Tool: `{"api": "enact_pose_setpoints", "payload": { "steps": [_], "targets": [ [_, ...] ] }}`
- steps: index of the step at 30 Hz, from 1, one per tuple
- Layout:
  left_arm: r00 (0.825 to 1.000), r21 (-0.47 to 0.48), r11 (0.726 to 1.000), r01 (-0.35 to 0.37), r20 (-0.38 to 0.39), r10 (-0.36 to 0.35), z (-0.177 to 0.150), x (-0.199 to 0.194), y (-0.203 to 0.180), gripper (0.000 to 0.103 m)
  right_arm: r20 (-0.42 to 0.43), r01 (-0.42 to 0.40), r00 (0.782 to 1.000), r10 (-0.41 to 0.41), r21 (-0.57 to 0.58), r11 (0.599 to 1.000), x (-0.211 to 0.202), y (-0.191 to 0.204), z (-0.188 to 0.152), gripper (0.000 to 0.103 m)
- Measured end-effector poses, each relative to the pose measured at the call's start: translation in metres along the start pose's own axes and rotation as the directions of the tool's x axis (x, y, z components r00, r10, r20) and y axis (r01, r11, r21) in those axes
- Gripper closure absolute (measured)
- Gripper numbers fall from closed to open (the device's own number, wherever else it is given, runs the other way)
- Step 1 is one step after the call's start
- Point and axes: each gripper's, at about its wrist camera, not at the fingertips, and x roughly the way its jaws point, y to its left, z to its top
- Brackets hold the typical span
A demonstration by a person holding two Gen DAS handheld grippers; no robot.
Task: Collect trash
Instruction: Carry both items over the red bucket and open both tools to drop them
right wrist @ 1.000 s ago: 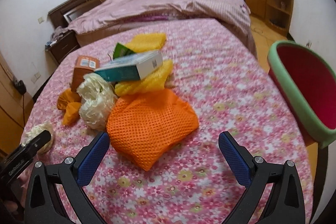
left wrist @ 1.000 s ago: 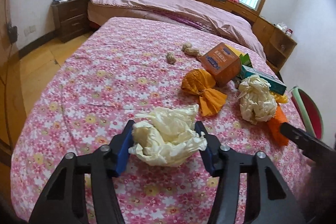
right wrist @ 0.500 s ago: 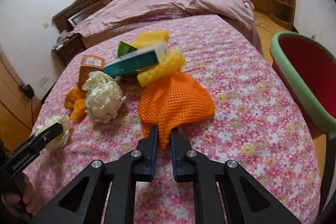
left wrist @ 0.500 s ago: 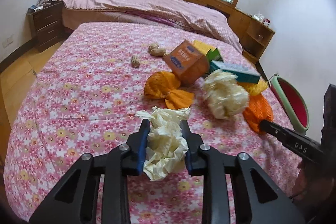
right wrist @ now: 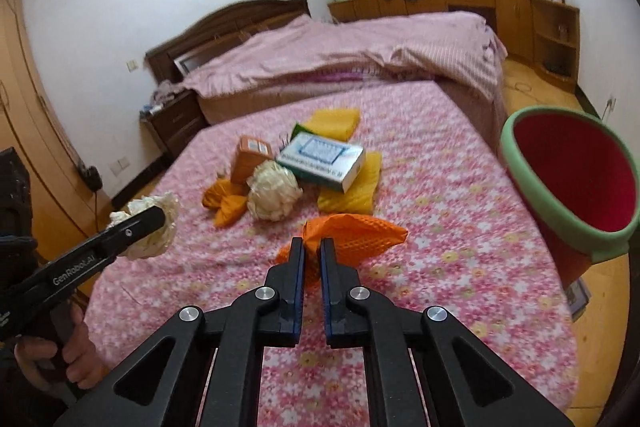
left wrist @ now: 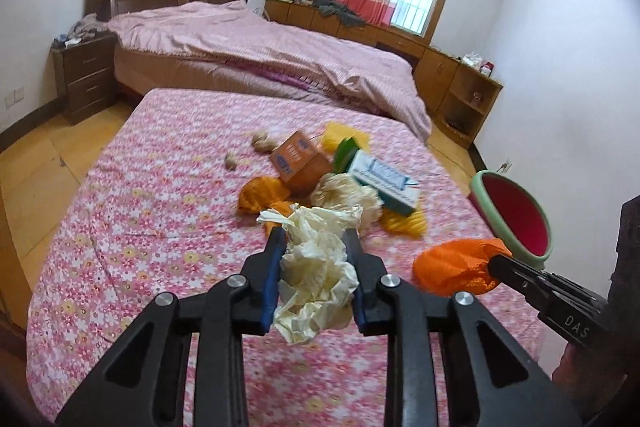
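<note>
Bedroom surroundings are framing the work: a floral pink bedspread (right wrist: 460, 227) is spreading across the near bed, and a red bin with a green rim (right wrist: 568, 223) is standing at its right edge. Compared with a second ago, both loads are now being carried clear of the cover; back then the right claw was gaping on either side of the orange mesh bag and the left was only closing around its wad, so the picking phase is giving way, I judge, to a carry toward the bin. Among the things waiting on the bed, a teal-and-white carton (right wrist: 322, 163) is lying on yellow mesh (right wrist: 356, 187) beside a brown carton (right wrist: 250, 157), a crumpled cream ball (right wrist: 272, 195) and an orange wrapper (right wrist: 224, 203). That orange mesh bag (right wrist: 352, 237) is hanging from the right gripper (right wrist: 313, 247), whose fingers are clenching a pinch of its near corner, the bulk sagging forward of the tips and nearer the bin than anything else. Smaller, the crumpled cream paper (left wrist: 316, 267) is sitting squeezed between the fingers of the left gripper (left wrist: 314, 247), spilling above and below them, well apart from the bin
</note>
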Motion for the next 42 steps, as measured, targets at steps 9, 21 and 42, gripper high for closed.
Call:
{"api": "enact_pose_setpoints", "payload": {
  "steps": [9, 21, 42],
  "targets": [
    [0.998, 0.033, 0.997, 0.066, -0.002, -0.066, 0.016, -0.009, -0.038, 0.074, 0.093, 0.01, 0.996, -0.011, 0.016, 1.0, -0.037, -0.016, 0.011, 0.1],
    [0.989, 0.097, 0.986, 0.139, -0.055, -0.134, 0.038, 0.027, -0.099, 0.074, 0.201, 0.068, 0.976, -0.084, 0.084, 0.994, -0.067, -0.074, 0.04, 0.1],
    [0.935, 0.273, 0.907, 0.32, -0.246, -0.256, 0.042, 0.165, -0.276, 0.074, 0.176, 0.231, 0.936, -0.305, 0.347, 0.909, -0.067, -0.247, 0.034, 0.1]
  ]
}}
